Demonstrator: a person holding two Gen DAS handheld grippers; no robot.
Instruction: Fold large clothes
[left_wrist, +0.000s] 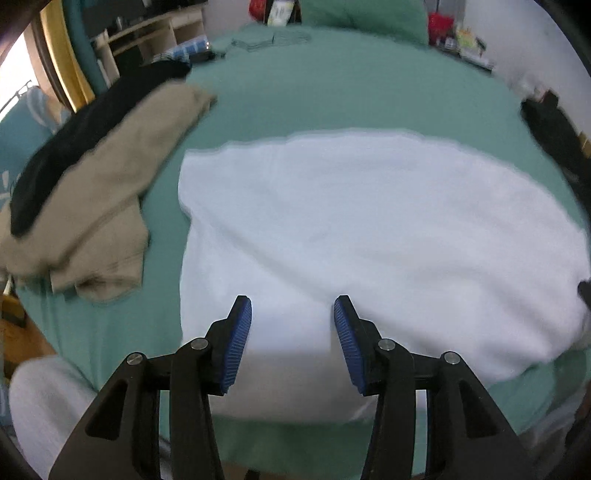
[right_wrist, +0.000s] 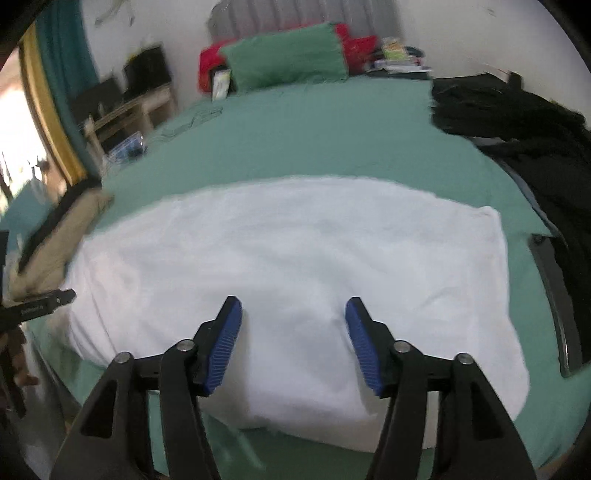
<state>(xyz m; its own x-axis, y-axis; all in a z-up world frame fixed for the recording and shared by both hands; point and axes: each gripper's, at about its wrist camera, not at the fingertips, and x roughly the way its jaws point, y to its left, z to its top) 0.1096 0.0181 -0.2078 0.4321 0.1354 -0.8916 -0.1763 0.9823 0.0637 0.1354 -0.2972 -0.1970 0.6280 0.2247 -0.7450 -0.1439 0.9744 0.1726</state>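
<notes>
Both hand-held grippers hover with nothing in them: the left hand-held gripper (left_wrist: 292, 306) has its blue pads parted over the near left part of the white garment (left_wrist: 369, 240), and the right hand-held gripper (right_wrist: 293, 308) stands a little wider over the near right part. The garment lies spread flat, already folded into a broad rectangle, on the green bed (left_wrist: 332, 92), probably so edges can be matched. A tan garment (left_wrist: 110, 192) and dark clothes (right_wrist: 524, 122) are kept aside, apparently awaiting folding.
</notes>
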